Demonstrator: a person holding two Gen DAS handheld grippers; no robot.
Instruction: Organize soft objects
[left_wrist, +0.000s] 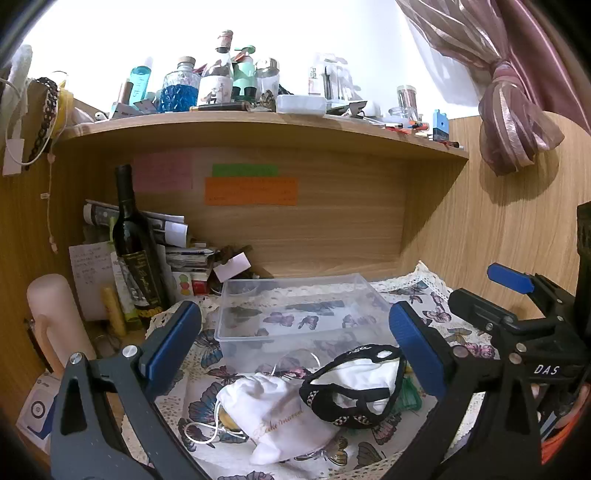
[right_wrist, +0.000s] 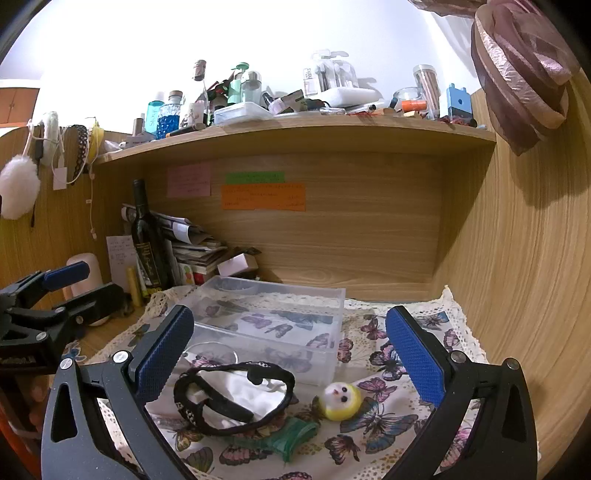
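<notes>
A white drawstring pouch (left_wrist: 271, 415) lies on the butterfly cloth (left_wrist: 207, 406), between my left gripper's open fingers. Beside it lies a white cloth wrapped in a black headband (left_wrist: 351, 387), also in the right wrist view (right_wrist: 236, 398). A yellow-and-white plush chick (right_wrist: 340, 400) and a green hair tie (right_wrist: 291, 435) lie in front of a clear plastic box (left_wrist: 295, 314), which shows in the right wrist view (right_wrist: 269, 325) too. My left gripper (left_wrist: 295, 350) and right gripper (right_wrist: 290, 360) are open, empty, hovering above these.
A dark wine bottle (left_wrist: 135, 251), papers and a pale cylinder (left_wrist: 51, 321) crowd the left side under a cluttered wooden shelf (left_wrist: 258, 125). A wooden wall (right_wrist: 524, 258) stands on the right, with a tied curtain (left_wrist: 513, 122) above.
</notes>
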